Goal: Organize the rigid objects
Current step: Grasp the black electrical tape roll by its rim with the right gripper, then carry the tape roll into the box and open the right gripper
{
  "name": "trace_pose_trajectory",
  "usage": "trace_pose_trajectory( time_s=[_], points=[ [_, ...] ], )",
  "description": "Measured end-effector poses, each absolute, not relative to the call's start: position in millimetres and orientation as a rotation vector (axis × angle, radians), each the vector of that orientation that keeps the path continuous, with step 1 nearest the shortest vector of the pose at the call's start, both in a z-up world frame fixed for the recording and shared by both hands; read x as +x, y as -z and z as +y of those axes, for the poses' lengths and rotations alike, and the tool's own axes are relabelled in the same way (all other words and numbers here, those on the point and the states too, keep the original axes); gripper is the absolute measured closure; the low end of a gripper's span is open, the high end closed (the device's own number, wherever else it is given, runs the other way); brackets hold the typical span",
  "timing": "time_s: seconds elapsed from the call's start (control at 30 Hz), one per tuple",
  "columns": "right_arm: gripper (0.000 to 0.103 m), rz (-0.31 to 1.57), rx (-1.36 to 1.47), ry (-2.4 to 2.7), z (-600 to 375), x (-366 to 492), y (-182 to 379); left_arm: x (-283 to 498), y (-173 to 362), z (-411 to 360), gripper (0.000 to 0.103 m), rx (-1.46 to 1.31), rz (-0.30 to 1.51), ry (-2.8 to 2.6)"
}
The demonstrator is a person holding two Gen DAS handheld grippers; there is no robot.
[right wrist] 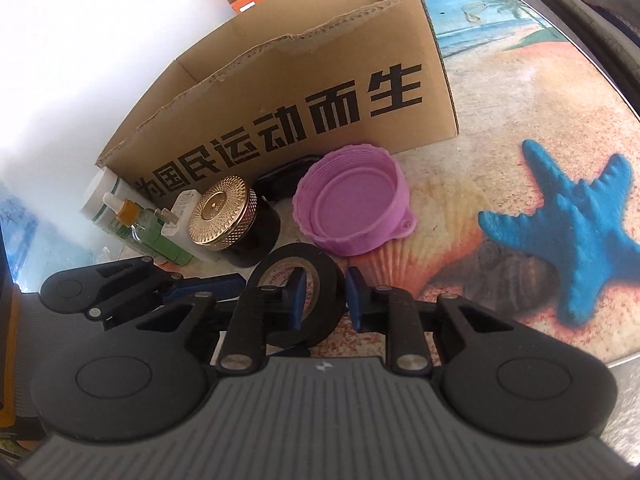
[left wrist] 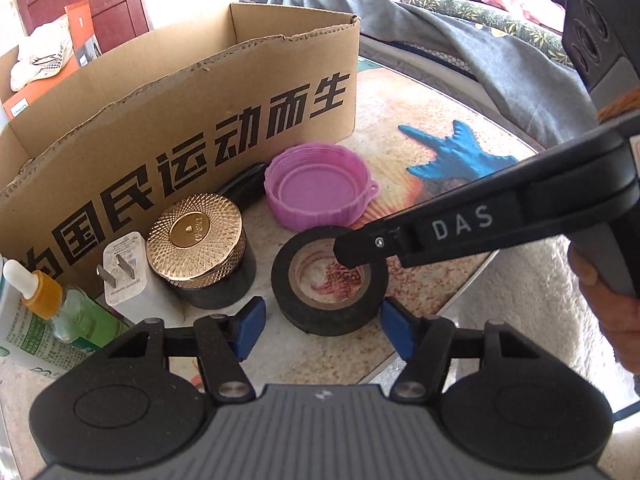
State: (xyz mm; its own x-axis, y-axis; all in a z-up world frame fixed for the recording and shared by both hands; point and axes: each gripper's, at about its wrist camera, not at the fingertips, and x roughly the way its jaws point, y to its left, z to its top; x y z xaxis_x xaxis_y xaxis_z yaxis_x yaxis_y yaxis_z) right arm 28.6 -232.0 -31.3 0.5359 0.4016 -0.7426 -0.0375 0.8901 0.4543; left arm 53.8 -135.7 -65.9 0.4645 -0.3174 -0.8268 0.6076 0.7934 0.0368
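Sorting is barely begun. The cardboard box (left wrist: 180, 92), upper left of the left wrist view, hides its interior. Jar, charger, bottle and purple lid (left wrist: 320, 186) lie outside. The right gripper (right wrist: 322, 294) is clamped on the tape roll's (left wrist: 330, 280) wall, frame centre; the left gripper (left wrist: 324, 326) stands apart, straddling it.

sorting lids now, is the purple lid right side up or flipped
Flipped: the purple lid lies open side up on the table, its hollow threaded inside showing in both views.
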Motion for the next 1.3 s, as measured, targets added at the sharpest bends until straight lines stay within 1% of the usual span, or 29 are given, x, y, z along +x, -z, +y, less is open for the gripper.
trace_pose_trajectory(
  time_s=[0.03, 0.27, 0.47, 0.63, 0.83, 1.0, 1.07, 1.17, 1.3],
  points=[
    [0.087, 0.974, 0.406, -0.272, -231.2, 29.4, 31.1, 53.6, 65.7, -135.9, 0.044, 0.346, 0.925, 0.589],
    [0.088, 0.968, 0.372, -0.253, -228.5, 29.7, 26.3, 50.6, 62.0, -139.2, 0.044, 0.363, 0.905, 0.584],
    [0.088, 0.946, 0.358, -0.236, -227.6, 16.6, 8.7, 37.7, 48.0, -135.9, 0.044, 0.357, 0.867, 0.601],
    [0.087, 0.889, 0.335, -0.222, -223.2, 1.3, -20.8, 24.6, 24.6, -127.4, 0.044, 0.342, 0.806, 0.611],
    [0.087, 0.758, 0.256, -0.269, -203.9, 5.8, -81.1, 20.4, -25.8, -107.7, 0.044, 0.313, 0.687, 0.568],
    [0.087, 0.679, 0.187, -0.365, -179.5, 44.2, -125.9, 51.2, -72.5, -79.6, 0.044, 0.257, 0.656, 0.502],
    [0.087, 0.681, 0.176, -0.402, -170.6, 68.3, -136.2, 72.7, -85.1, -69.7, 0.044, 0.241, 0.673, 0.473],
    [0.087, 0.739, 0.175, -0.451, -157.5, 116.2, -142.0, 112.7, -92.7, -57.8, 0.044, 0.226, 0.734, 0.441],
    [0.087, 0.9, 0.242, -0.478, -150.3, 190.6, -128.6, 173.1, -82.9, -48.1, 0.044, 0.204, 0.859, 0.424]
  ],
)
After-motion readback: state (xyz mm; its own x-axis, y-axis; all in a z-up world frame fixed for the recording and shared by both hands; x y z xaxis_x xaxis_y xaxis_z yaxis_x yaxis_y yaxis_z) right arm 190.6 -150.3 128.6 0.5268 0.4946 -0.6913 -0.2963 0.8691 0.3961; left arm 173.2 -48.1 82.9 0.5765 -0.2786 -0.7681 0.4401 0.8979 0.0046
